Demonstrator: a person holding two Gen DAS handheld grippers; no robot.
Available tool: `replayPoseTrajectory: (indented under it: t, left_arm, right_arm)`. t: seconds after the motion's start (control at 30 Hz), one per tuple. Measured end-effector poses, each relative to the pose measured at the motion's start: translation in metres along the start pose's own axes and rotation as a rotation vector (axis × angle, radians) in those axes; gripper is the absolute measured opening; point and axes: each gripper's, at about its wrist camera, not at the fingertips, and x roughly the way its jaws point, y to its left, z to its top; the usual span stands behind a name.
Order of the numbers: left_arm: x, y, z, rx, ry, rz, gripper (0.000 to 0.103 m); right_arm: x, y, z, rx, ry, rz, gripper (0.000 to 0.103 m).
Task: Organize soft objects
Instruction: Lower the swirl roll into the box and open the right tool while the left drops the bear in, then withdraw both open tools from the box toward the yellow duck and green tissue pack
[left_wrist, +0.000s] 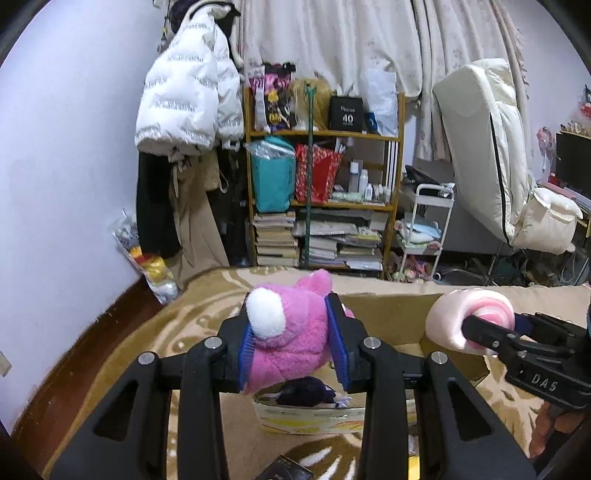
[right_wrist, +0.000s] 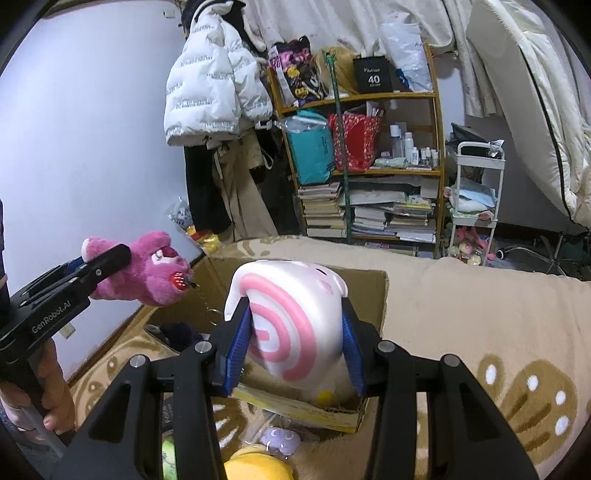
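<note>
Left wrist view: the left gripper (left_wrist: 293, 341) is clamped across the body of a pink plush bear (left_wrist: 291, 325), its blue pads pressing into the pile on either side so that the fur bulges between them, with a white ear patch toward the camera. The bear hangs in the air above an open cardboard box (left_wrist: 384, 317) that sits on a beige patterned blanket (left_wrist: 192, 325); a dark plush item (left_wrist: 308, 393) already lies inside the box. Right wrist view: the right gripper (right_wrist: 295, 345) is closed on a white plush with a pink spiral (right_wrist: 284, 325), held directly over the same box, while the bear appears at left, just beside the box's near-left corner, with a small keychain (right_wrist: 207, 306) dangling from its snout. Both toys appear light, compliant and non-fragile; the fabric should compress and recover, so a grasp across the thickest part of the torso, as shown, is judged the most secure, whereas an ear or limb would likely slip or swing. The short pile of the spiral plush looks smoother and may slide more readily between the pads. The chain is a possible snag on the box rim. A yellow plush (right_wrist: 255, 465) and a pale purple plush (right_wrist: 280, 439) lie on the blanket near the box, beneath the right gripper, not yet put away.
</note>
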Motion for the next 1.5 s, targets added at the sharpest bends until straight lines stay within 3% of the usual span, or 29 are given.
replayPoseTrajectory:
  t: [0.1, 0.47, 0.9, 1.03, 1.1, 1.2, 1.5]
  left_arm:
    - [0.018, 0.0, -0.006, -0.019, 0.068, -0.059, 0.034]
    - [0.034, -0.018, -0.026, 0.048, 0.122, -0.036, 0.041]
    - [0.028, -0.013, -0.029, 0.055, 0.129, -0.003, 0.071]
    - [0.023, -0.011, -0.029, 0.059, 0.125, 0.027, 0.09]
    - [0.02, -0.01, -0.029, 0.067, 0.124, 0.041, 0.093]
    - [0.014, -0.009, -0.029, 0.074, 0.119, 0.053, 0.095]
    - [-0.015, 0.001, -0.033, 0.061, 0.118, 0.086, 0.099]
  right_arm:
    - [0.011, -0.002, -0.003, 0.001, 0.025, 0.0, 0.049]
    - [0.025, -0.01, -0.013, 0.004, 0.08, -0.01, 0.057]
    - [0.018, -0.011, -0.016, 0.013, 0.084, -0.009, 0.063]
    - [0.011, -0.011, -0.015, 0.023, 0.062, -0.01, 0.073]
    - [0.009, -0.011, -0.016, 0.031, 0.062, -0.011, 0.074]
    - [0.004, -0.011, -0.017, 0.036, 0.062, -0.008, 0.089]
    - [-0.014, -0.003, -0.023, 0.038, 0.066, -0.005, 0.103]
